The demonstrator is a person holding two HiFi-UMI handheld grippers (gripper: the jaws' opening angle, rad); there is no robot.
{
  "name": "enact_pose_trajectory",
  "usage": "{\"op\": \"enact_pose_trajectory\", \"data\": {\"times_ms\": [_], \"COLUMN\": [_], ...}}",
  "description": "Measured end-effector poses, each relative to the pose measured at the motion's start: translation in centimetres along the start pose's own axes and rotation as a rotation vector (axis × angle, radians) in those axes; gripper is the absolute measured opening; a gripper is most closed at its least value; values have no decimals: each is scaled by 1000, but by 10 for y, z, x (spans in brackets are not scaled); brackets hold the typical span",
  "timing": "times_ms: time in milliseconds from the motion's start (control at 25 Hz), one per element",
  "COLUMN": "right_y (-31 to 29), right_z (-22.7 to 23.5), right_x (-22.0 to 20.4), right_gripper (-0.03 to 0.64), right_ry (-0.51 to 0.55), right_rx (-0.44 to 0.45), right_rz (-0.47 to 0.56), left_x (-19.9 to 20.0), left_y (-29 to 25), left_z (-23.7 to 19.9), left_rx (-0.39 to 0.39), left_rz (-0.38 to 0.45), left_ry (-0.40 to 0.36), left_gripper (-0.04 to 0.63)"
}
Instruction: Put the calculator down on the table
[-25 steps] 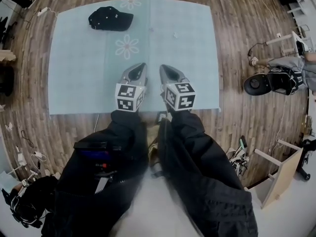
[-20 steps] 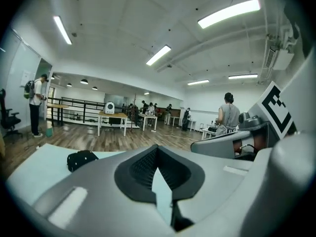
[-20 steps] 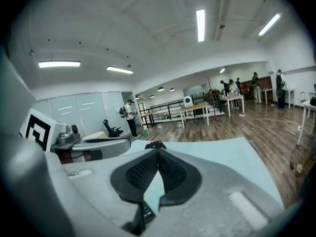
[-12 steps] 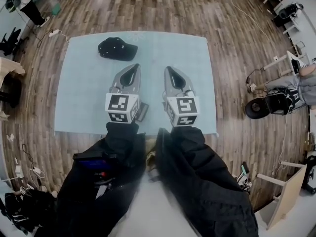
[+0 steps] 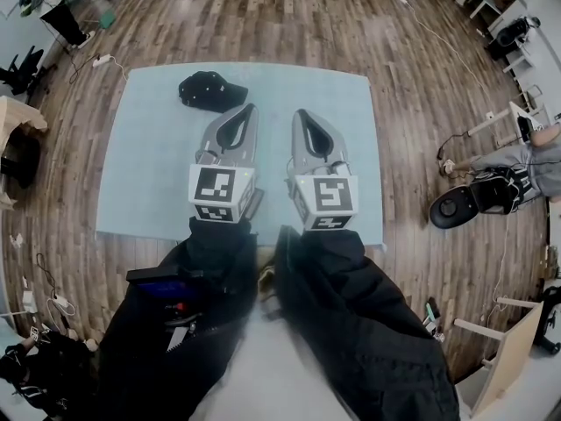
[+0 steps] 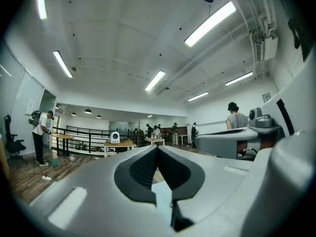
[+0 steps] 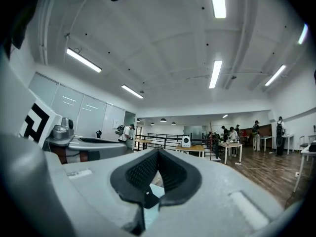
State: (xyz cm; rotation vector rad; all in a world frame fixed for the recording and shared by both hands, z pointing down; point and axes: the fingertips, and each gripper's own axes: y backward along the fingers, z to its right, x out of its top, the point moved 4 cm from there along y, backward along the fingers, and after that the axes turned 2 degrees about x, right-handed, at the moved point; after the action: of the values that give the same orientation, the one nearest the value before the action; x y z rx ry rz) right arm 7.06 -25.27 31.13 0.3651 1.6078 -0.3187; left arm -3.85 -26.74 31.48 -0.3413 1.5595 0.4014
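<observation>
Where the calculator lies: I find it in no view, neither on the table (image 5: 149, 165) nor between any jaws.
Left gripper (image 5: 251, 110): jaws pressed together on nothing, pointing level above the table.
Right gripper (image 5: 299, 113): likewise closed and empty, just beside the left one.
Nearer hand: I judge neither, with no calculator to reckon from.
On the table: a black cap (image 5: 212, 90), near the far edge, beyond the left jaws.
Containers: none in sight.

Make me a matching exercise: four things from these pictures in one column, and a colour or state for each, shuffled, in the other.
1. cap
2. table
3. floor
4. left gripper

a. light blue
b. jaws shut, nothing between them
c. black
d. brown wood

Pairs: 1-c, 2-a, 3-d, 4-b
</observation>
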Motion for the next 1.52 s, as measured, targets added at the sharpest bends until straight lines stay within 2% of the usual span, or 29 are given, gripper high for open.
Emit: {"op": "enact_pose_trajectory", "data": {"times_ms": [240,480,1520], "right_y": [7,15,25], "right_z": [1,0,4], "right_x": [0,7,4], "right_gripper": [2,2,2], "right_ry": [2,1,5], "right_rx": [-11,-2,-5], "right_rz": [-13,17,25], "left_x": [7,6,5], "left_y": [4,9,13], "left_z": [5,14,19], "left_rx": [-3,-9,2], "left_rz": [26,13,21], "left_ry": [-3,0,-3], "left_gripper": [-3,-3,-3]}}
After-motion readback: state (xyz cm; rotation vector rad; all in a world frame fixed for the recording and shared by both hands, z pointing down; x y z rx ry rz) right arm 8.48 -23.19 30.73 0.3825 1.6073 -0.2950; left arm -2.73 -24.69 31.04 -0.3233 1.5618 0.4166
